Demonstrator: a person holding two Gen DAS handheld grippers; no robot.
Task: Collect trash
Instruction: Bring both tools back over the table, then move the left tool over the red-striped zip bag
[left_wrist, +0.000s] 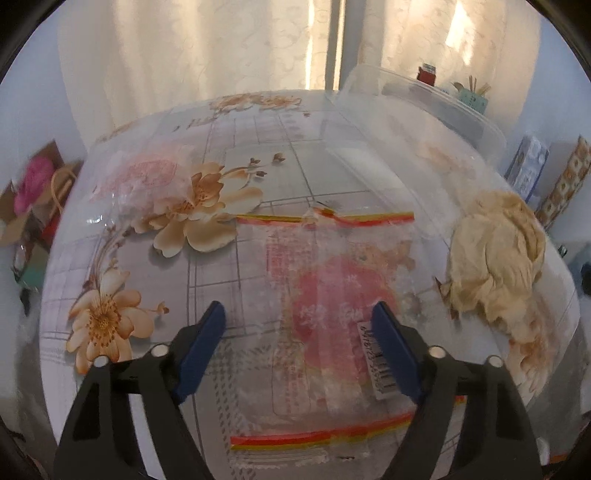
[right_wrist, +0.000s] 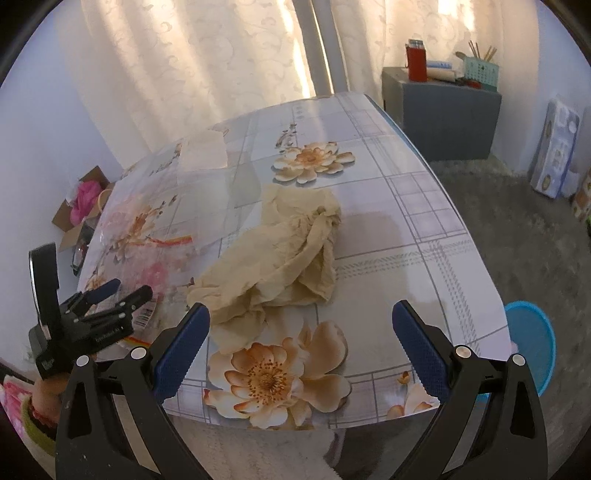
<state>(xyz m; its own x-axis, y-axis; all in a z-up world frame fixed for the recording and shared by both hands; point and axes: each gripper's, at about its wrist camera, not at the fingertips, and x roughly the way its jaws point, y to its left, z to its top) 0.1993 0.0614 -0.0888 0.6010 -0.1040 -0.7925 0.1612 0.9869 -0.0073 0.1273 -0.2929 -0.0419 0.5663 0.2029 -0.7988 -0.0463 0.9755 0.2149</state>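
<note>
A clear plastic bag (left_wrist: 332, 295) with pink print and red-yellow stripes lies flat on the floral tablecloth (left_wrist: 221, 280). My left gripper (left_wrist: 299, 325) hangs over it, jaws open, the bag beneath and between the blue pads, and the right pad (left_wrist: 391, 343) sits over its barcode label. A crumpled beige bag (left_wrist: 495, 258) lies to its right. In the right wrist view that beige bag (right_wrist: 280, 254) lies just ahead of my right gripper (right_wrist: 301, 325), which is open and holds nothing. The left gripper (right_wrist: 129, 290) shows at the far left over the clear bag (right_wrist: 155, 273).
A second clear bag with pink print (left_wrist: 147, 181) lies at the table's far left. A clear plastic container (left_wrist: 424, 107) stands at the back. A blue bin (right_wrist: 532, 343) sits on the floor by the table's right edge. A grey cabinet (right_wrist: 443, 114) and a cardboard box (right_wrist: 81, 206) flank the table.
</note>
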